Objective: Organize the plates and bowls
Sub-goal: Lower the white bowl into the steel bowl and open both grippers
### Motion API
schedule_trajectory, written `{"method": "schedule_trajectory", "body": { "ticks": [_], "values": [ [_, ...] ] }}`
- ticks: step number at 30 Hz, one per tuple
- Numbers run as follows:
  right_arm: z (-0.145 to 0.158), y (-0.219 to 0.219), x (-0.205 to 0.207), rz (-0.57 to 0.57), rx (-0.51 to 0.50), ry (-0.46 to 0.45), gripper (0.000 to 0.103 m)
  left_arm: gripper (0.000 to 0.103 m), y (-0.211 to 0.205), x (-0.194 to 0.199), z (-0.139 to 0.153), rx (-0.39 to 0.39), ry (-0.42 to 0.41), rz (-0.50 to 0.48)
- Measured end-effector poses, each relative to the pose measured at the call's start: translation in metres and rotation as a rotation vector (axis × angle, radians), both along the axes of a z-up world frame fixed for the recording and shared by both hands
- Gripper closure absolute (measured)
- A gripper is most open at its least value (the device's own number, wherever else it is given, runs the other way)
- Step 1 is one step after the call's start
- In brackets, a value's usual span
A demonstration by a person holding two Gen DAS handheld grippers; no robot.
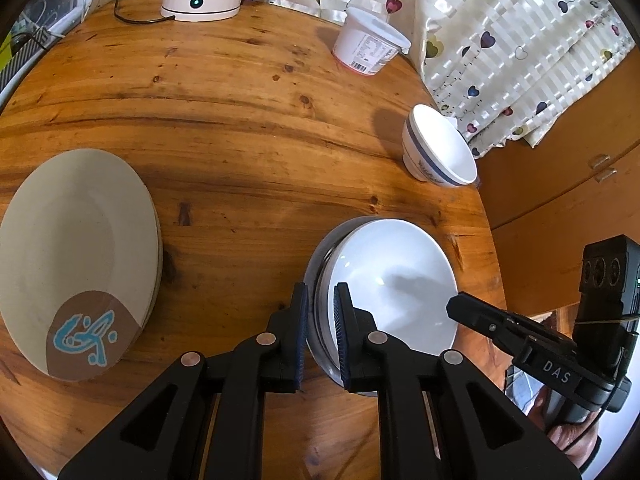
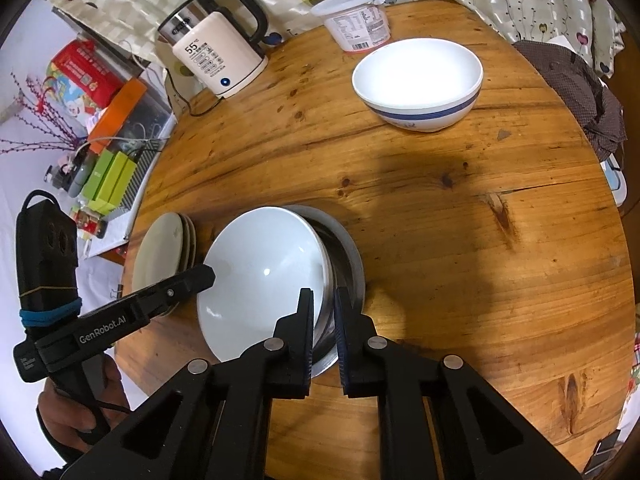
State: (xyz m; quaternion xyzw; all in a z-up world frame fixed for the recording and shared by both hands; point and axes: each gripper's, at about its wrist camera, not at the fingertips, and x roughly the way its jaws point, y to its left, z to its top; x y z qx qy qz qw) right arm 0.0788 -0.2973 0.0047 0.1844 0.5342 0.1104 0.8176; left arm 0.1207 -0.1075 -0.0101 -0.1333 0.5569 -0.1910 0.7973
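Gripping opposite sides of the same stack, both sets of fingers are nearly closed on rims: the left gripper point(image 1: 322, 332) pinches the near-left edge of the white bowl point(image 1: 394, 280), one pad outside and one inside, while the right gripper point(image 2: 324, 332) pinches the stack's right rim, where the white bowl point(image 2: 260, 276) sits nested, slightly off-centre, in a steel bowl point(image 2: 348, 256); just which rim each pair presses is hard to tell. So the stack lies between the two hands, close under both, and any lift will probably need them to rise together and level. Glazed ceramic and smooth metal look slippery against the ribbed blue pads. Farther out on the round, knotty wooden desk point(image 2: 460, 208), a blue-banded white bowl point(image 2: 418, 82) stands alone toward the back, nearer the right hand. A pile of matte cream plates point(image 1: 76, 256) lies well apart to the left. Behind stand a kettle point(image 2: 218, 56) and a lidded plastic tub point(image 2: 356, 20).
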Motion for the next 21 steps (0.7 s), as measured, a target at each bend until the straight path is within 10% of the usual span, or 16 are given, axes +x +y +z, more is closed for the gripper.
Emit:
{"method": "schedule_trajectory", "body": {
  "ticks": [21],
  "values": [
    [0.008,-0.011,-0.002,-0.005,0.023,-0.037,0.091,0.090,-0.002,0.000,0.008,-0.013,-0.046,-0.024]
  ]
}}
